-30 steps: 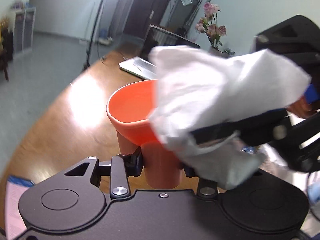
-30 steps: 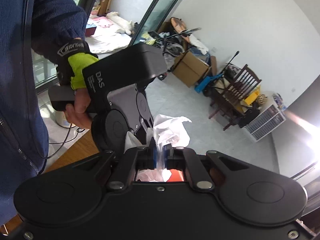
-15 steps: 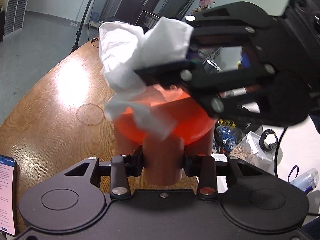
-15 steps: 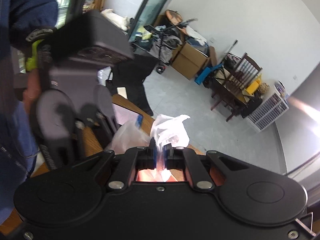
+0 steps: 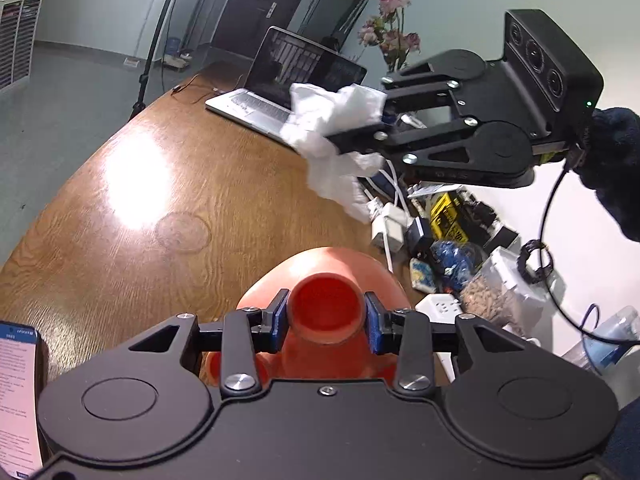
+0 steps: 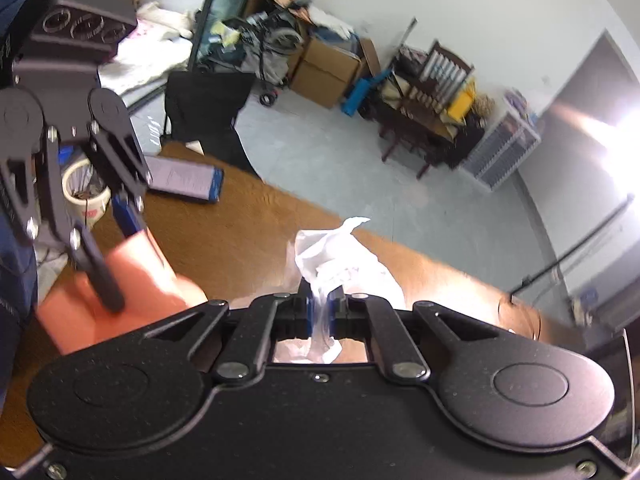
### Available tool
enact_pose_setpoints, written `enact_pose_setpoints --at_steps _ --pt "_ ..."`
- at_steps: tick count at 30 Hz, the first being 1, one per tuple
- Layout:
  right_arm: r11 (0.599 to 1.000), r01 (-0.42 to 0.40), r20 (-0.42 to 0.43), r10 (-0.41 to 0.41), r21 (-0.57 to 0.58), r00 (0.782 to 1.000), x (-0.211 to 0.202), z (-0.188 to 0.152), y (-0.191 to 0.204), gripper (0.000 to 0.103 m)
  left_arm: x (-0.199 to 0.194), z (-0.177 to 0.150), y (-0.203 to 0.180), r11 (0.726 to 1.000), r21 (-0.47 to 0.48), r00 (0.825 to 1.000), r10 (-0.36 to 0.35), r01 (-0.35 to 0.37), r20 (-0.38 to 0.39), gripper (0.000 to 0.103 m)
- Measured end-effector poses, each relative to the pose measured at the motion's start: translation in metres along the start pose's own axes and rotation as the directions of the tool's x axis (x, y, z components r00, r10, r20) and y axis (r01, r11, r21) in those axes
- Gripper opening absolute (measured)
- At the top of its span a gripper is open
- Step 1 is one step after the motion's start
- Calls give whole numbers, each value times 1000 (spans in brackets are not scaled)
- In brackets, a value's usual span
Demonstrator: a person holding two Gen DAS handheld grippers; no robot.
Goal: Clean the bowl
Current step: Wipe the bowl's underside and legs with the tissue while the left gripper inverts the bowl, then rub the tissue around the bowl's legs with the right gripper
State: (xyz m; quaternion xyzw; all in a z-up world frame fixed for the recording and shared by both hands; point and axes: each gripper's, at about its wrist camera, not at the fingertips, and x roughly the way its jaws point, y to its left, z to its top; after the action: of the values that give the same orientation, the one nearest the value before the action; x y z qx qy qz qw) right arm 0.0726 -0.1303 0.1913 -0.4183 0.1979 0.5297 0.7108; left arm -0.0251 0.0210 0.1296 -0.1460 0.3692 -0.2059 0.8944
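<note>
An orange bowl (image 5: pixel 334 266) is tipped rim-down toward the wooden table (image 5: pixel 120 240), its round foot facing the left wrist camera. My left gripper (image 5: pixel 326 318) is shut on that foot, a blue pad pressing each side. A crumpled white tissue (image 5: pixel 332 120) hangs in the air beyond the bowl, and my right gripper (image 5: pixel 360 120) is shut on it, clear of the bowl. In the right wrist view the tissue (image 6: pixel 340 256) sticks out past the right gripper (image 6: pixel 320 304). There the bowl (image 6: pixel 132 276) shows blurred at the left, in the left gripper (image 6: pixel 120 256).
An open laptop (image 5: pixel 280 92) and a vase of flowers (image 5: pixel 392 32) stand at the table's far side. Chargers, cables and small boxes (image 5: pixel 440 236) crowd the right. A phone (image 5: pixel 16 392) lies at the near left. A gloved hand (image 5: pixel 612 152) holds the right gripper.
The right gripper has pulled the tissue out of the bowl and away to the upper right. The bowl has tipped over, so its foot now faces the left camera.
</note>
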Motion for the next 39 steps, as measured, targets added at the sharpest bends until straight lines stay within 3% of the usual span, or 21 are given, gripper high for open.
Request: enact_pose_setpoints --at_steps 5,11,13,17,22,31,39 --pt "999 -33 -63 35 24 997 10 -24 12 7 3 -3 19 994 -113 1000 -6 7 13 36" --pt "997 -63 -66 66 46 996 3 -40 37 7 -1 10 33 979 -203 998 -6 20 70 36" --pt "997 -67 -52 69 42 996 -4 -40 47 7 -1 14 34 979 -203 997 4 12 79 36" --pt "997 -60 8 59 46 998 -8 -29 52 7 9 19 17 994 -113 998 17 -11 52 36" --pt "997 -53 60 50 50 997 0 -14 54 7 17 19 10 991 -136 999 -4 10 49 36" --pt "994 0 34 -4 109 999 -15 -34 49 7 9 29 33 963 -269 995 -2 28 98 36" --pt "985 33 4 -34 170 999 -26 -51 59 7 17 41 46 906 -423 995 38 6 96 36"
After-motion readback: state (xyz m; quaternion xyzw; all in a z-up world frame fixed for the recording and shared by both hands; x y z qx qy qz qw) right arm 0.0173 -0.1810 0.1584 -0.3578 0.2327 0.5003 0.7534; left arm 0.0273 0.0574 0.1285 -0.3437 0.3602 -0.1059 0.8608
